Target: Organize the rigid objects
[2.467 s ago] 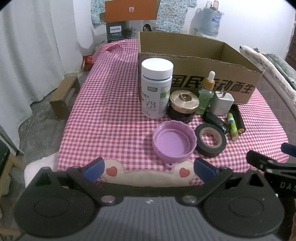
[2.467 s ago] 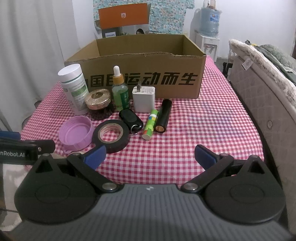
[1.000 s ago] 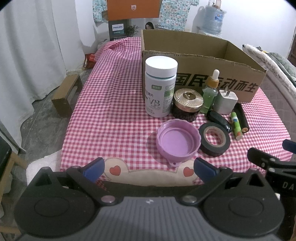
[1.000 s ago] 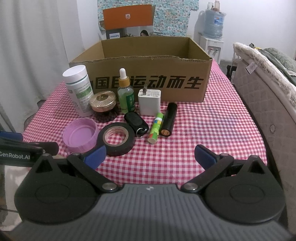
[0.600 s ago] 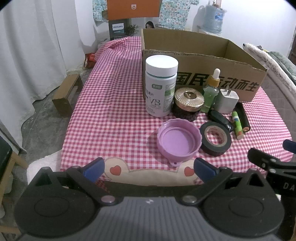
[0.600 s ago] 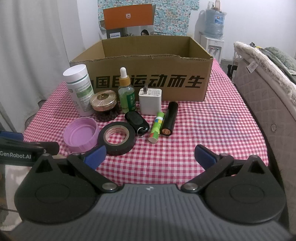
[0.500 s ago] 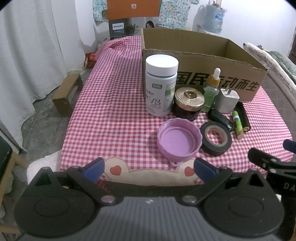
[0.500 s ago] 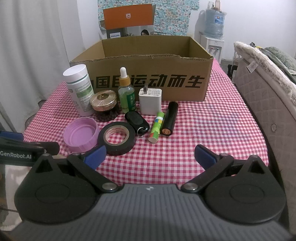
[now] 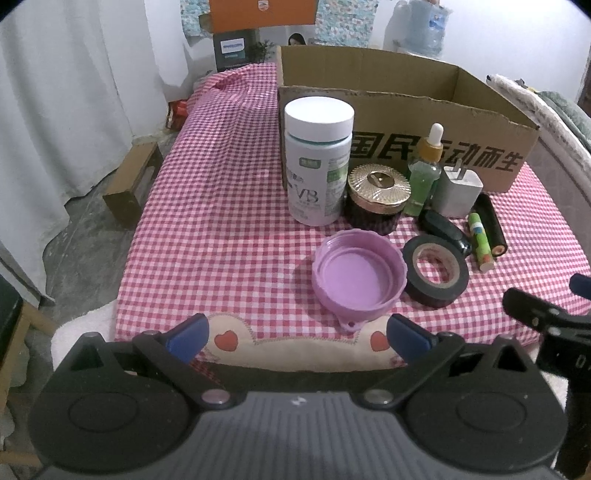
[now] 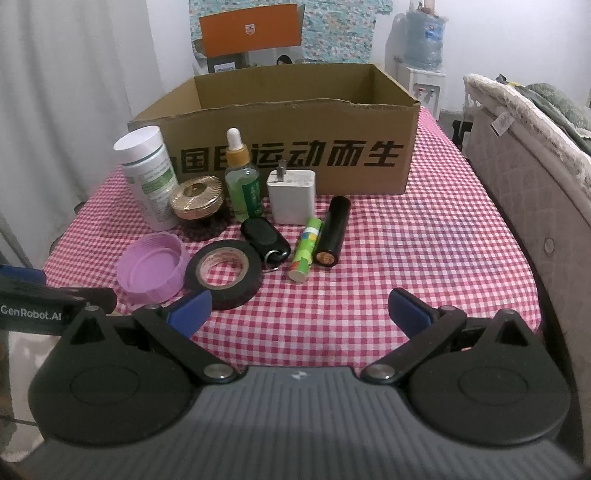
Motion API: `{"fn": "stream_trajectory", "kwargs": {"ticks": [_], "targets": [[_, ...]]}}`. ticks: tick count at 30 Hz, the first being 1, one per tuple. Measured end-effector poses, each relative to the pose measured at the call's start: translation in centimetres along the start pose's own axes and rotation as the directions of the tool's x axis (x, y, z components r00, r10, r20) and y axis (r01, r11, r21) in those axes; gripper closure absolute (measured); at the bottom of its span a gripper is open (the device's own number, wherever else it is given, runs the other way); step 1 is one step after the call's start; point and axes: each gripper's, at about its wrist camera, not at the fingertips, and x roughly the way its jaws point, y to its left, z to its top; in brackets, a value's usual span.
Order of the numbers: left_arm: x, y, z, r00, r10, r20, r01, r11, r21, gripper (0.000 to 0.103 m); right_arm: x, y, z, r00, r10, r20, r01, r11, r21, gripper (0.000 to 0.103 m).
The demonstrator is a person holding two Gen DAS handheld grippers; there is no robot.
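An open cardboard box [image 9: 406,122] [image 10: 295,147] stands at the back of the checked table. In front of it stand a white pill bottle [image 9: 318,160] [image 10: 147,177], a gold-lidded jar [image 9: 378,197] [image 10: 197,201], a green dropper bottle [image 9: 424,173] [image 10: 242,177] and a white charger [image 9: 458,190] [image 10: 292,201]. Nearer lie a purple lid [image 9: 358,275] [image 10: 152,267], a black tape roll [image 9: 436,269] [image 10: 223,273], a black key fob [image 10: 264,236], a green tube [image 10: 306,248] and a black cylinder [image 10: 332,230]. My left gripper [image 9: 297,338] and right gripper [image 10: 300,310] are open and empty at the near table edge.
A mattress edge [image 10: 524,147] runs along the table's right side. A small cardboard box [image 9: 131,188] lies on the floor at the left. White curtains [image 9: 66,92] hang at the left. An orange box [image 10: 251,33] and a water jug [image 10: 424,37] stand behind.
Both grippers have drifted very slightly; the objects sit a touch farther right in the left wrist view. Nothing was grasped or moved.
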Motion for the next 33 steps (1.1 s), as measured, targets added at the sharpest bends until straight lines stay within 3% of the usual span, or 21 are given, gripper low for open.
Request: {"fn": "stream_trajectory", "kwargs": {"ticks": [6, 10, 13, 17, 22, 27, 31, 33], "targets": [[0.3, -1.0, 1.0, 0.996, -0.075, 0.053, 0.072, 0.996, 0.062, 0.001, 0.4, -2.5, 0.8, 0.999, -0.035, 0.034, 0.034, 0.999, 0.033, 0.001], [0.2, -1.8, 1.7, 0.973, -0.187, 0.132, 0.172, 0.978, 0.118, 0.003, 0.8, -4.7, 1.6, 0.996, -0.069, 0.056, 0.064, 0.995, 0.080, 0.001], [0.0, -2.9, 2.6, 0.946, -0.277, 0.169, 0.248, 0.953, 0.174, 0.004, 1.1, -6.0, 2.5, 0.995, -0.060, 0.074, 0.053, 0.994, 0.096, 0.001], [0.1, -5.6, 3.7, 0.922, -0.351, 0.163, 0.296, 0.912, 0.284, 0.010, 2.0, -6.7, 4.1, 0.996, 0.023, 0.086, -0.032, 0.994, 0.103, 0.001], [1.0, -9.3, 4.1, 0.904, -0.413, 0.115, 0.336, 0.850, 0.407, 0.032, 4.9, -6.8, 6.0, 0.994, 0.098, 0.040, -0.101, 0.992, 0.081, 0.007], [2.2, -11.4, 4.2, 0.895, -0.443, 0.061, 0.367, 0.806, 0.464, 0.042, 7.9, -6.9, 7.7, 0.989, 0.141, -0.048, -0.139, 0.989, 0.057, 0.042], [3.3, -12.3, 4.5, 0.887, -0.461, 0.036, 0.390, 0.787, 0.478, 0.047, 10.0, -6.9, 8.4, 0.977, 0.178, -0.121, -0.174, 0.984, 0.044, 0.059], [3.6, -12.7, 4.6, 0.882, -0.470, 0.025, 0.402, 0.779, 0.481, 0.048, 10.9, -7.0, 8.5, 0.969, 0.195, -0.150, -0.190, 0.981, 0.048, 0.078]]}}
